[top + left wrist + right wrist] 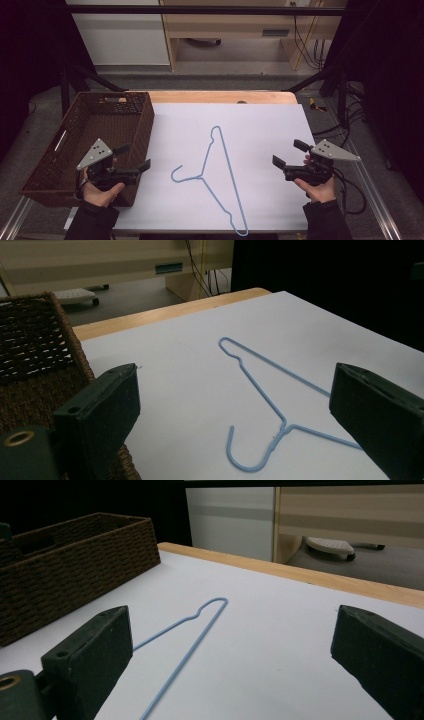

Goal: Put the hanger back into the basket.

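**Approach to the hanger, both tongs empty**

High view: blue hanger (216, 176) flat mid-worktop (280, 130), basket (80, 145) at left. Left tongs (134, 156) and right tongs (287, 153) flank it, wide open, holding nothing.

Left gripper view: hook (245, 455) nearest; likely best pinched at the neck.

Right gripper view: wire lies thin and flat; come in low and square.
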Motion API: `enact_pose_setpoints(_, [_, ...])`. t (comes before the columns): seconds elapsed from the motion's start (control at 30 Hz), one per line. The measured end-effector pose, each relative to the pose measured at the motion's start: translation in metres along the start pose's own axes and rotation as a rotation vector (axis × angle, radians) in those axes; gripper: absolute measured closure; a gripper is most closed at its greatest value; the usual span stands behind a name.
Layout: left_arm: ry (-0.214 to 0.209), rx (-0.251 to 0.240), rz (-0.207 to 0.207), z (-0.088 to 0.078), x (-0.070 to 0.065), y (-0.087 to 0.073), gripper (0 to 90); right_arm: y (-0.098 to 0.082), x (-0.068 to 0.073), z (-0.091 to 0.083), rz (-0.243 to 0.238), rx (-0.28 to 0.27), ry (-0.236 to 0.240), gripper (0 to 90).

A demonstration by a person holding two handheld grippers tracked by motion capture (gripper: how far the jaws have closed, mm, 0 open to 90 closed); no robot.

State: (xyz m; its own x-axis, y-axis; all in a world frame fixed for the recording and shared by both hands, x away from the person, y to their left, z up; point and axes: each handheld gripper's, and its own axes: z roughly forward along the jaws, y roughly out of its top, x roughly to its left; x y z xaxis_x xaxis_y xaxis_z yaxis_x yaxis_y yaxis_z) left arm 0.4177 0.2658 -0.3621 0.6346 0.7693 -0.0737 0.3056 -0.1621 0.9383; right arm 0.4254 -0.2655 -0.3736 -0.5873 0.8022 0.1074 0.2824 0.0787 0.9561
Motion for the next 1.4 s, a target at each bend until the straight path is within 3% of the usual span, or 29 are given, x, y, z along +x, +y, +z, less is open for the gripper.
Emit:
enact_pose_setpoints(0.47, [-0.011, 0.025, 0.026, 0.008, -0.010, -0.001, 6.0, 0.005, 0.015, 0.007, -0.024, 0.039, -0.005, 4.0])
enact_pose_setpoints(0.87, [-0.031, 0.057, 0.045, 0.019, -0.017, -0.003, 6.0, 0.008, 0.060, 0.037, -0.091, 0.149, 0.095, 5.0])
enact_pose_setpoints(1.4, [-0.056, 0.083, 0.069, 0.027, -0.031, -0.004, 6.0, -0.005, 0.102, 0.076, -0.149, 0.283, 0.166, 8.5])
